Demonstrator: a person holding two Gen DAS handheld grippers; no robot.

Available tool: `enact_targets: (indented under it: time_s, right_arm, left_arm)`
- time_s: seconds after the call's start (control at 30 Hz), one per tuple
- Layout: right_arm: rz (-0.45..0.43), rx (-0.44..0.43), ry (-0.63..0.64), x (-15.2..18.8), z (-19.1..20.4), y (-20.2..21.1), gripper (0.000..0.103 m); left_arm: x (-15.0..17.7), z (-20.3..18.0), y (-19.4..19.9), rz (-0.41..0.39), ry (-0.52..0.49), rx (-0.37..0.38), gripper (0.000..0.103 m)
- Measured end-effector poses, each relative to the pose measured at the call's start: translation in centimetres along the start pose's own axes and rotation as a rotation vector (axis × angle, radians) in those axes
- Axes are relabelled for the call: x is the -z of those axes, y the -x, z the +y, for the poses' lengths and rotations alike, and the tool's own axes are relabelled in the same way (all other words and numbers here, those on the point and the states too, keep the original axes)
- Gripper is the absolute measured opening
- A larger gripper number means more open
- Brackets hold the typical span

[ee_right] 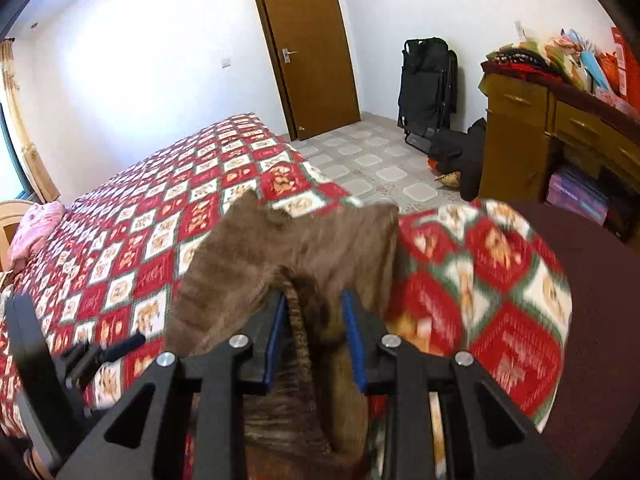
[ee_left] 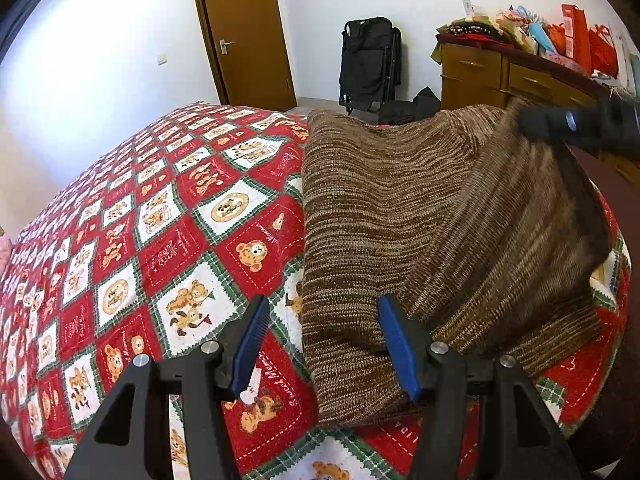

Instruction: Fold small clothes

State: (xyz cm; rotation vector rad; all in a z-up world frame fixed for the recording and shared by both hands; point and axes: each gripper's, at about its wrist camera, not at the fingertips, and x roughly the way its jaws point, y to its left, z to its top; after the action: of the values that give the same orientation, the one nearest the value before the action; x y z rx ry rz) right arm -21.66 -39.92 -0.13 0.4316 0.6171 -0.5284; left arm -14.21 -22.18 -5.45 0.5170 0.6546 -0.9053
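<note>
A brown striped knit garment [ee_left: 380,220] lies on the bed's red, white and green teddy-bear quilt [ee_left: 160,220]. My left gripper [ee_left: 324,344] is open and empty, low over the garment's near left edge, with nothing between its blue pads. My right gripper [ee_right: 314,334] holds a fold of the brown garment [ee_right: 288,248] between its blue pads and lifts that side off the quilt [ee_right: 120,260]. In the left wrist view the right gripper [ee_left: 560,124] appears blurred at the upper right, with the garment's right side hanging from it.
A wooden door [ee_left: 240,32], a folded black chair [ee_left: 370,64] and dark bags on the tiled floor [ee_right: 380,160] are beyond the bed. A wooden dresser [ee_left: 500,76] piled with bags stands at right. A pink cloth [ee_right: 32,232] lies at the bed's far left.
</note>
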Motion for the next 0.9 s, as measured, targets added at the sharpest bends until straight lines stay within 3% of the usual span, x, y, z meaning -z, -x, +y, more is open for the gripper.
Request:
enact_targets:
  time_s: [0.1,0.23,0.4,0.5,0.57,0.67,0.8,0.83,0.87,0.9]
  right_arm:
    - [0.035,-0.026,-0.005,0.0,-0.3,1.2,0.031]
    - [0.103,-0.06,-0.016,2.8,-1.2,3.8,0.031]
    - [0.004,0.002,-0.065,3.9,-2.7,7.1,0.039]
    - [0.026,-0.078,-0.101,3.8,-2.8,6.6,0.039]
    - [0.043,-0.123,-0.061,3.8,-1.5,5.9,0.039]
    - [0.1,-0.088,0.028,4.6,0.3,4.5,0.039]
    - [0.201,-0.137,0.018,7.1,0.2,2.1,0.039]
    - [0.229,-0.14,0.022,7.6,0.2,1.6,0.032]
    - [0.274,-0.17,0.021,8.3,0.3,0.9,0.016]
    - [0.317,-0.204,0.015,8.7,0.4,0.4,0.014]
  left_arm:
    - [-0.2,-0.1,-0.2,0.003,-0.008,0.0,0.058]
    - [-0.3,0.1,-0.8,0.019,0.005,0.028,0.058]
    - [-0.2,1.1,-0.9,0.023,0.037,0.077,0.059]
    - [-0.1,1.4,-0.8,0.028,0.06,0.09,0.06]
    - [0.0,1.2,-0.5,0.02,0.057,0.086,0.06]
    - [0.1,1.0,-0.3,0.016,0.034,0.078,0.06]
    - [-0.2,2.0,0.6,-0.019,0.066,0.104,0.06]
    - [-0.3,2.4,0.8,-0.027,0.082,0.108,0.06]
    - [-0.4,2.7,1.0,-0.038,0.1,0.112,0.06]
    - [-0.5,2.8,1.0,-0.042,0.111,0.117,0.06]
